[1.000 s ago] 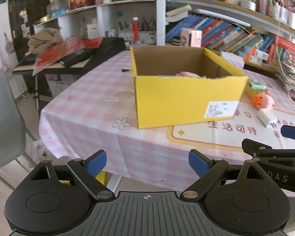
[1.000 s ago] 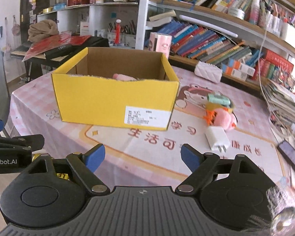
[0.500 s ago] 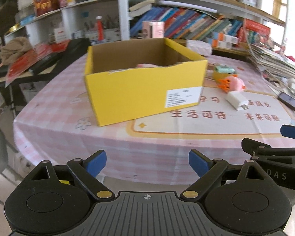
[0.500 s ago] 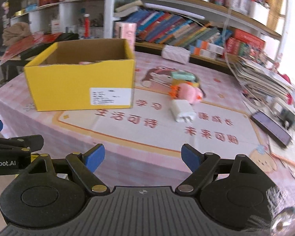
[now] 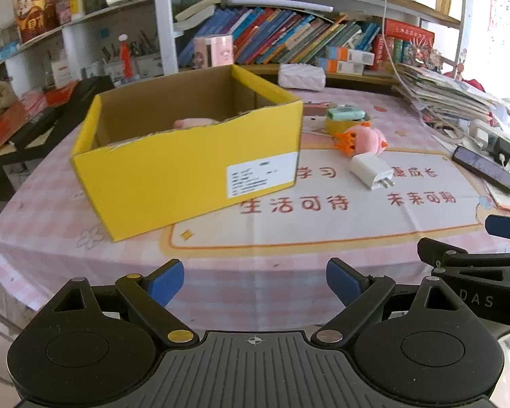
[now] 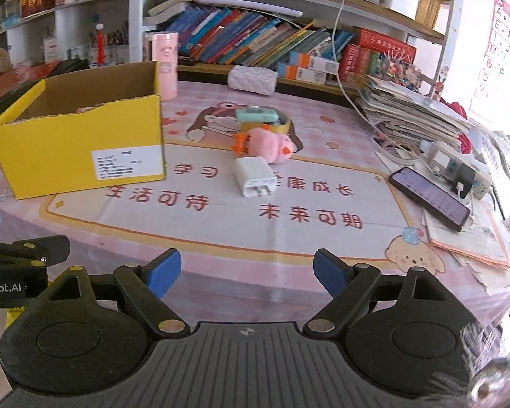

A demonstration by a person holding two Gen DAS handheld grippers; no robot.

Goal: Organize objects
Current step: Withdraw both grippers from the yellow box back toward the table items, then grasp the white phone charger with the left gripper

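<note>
An open yellow cardboard box (image 5: pixel 187 166) (image 6: pixel 81 149) stands on the pink checked table, with something pink lying inside. To its right lie a white charger plug (image 5: pixel 370 171) (image 6: pixel 255 176), a pink plush toy (image 5: pixel 362 139) (image 6: pixel 268 144), and a yellow tape roll (image 5: pixel 343 124) (image 6: pixel 282 125) with a mint green case (image 5: pixel 345 114) (image 6: pixel 256 114) on top. My left gripper (image 5: pixel 255 280) and my right gripper (image 6: pixel 246 272) both hover open over the table's near edge, nothing between their fingers.
A black phone (image 6: pixel 428 197) and a power strip (image 6: pixel 459 170) lie at the right beside a stack of papers (image 6: pixel 414 108). A white quilted pouch (image 6: pixel 251 78) and pink carton (image 6: pixel 161 64) stand at the back. Bookshelves (image 6: pixel 272 44) fill the wall behind.
Both grippers have swung to the right along the table's edge. The box has slid left in both views, and the phone and papers have come into sight.
</note>
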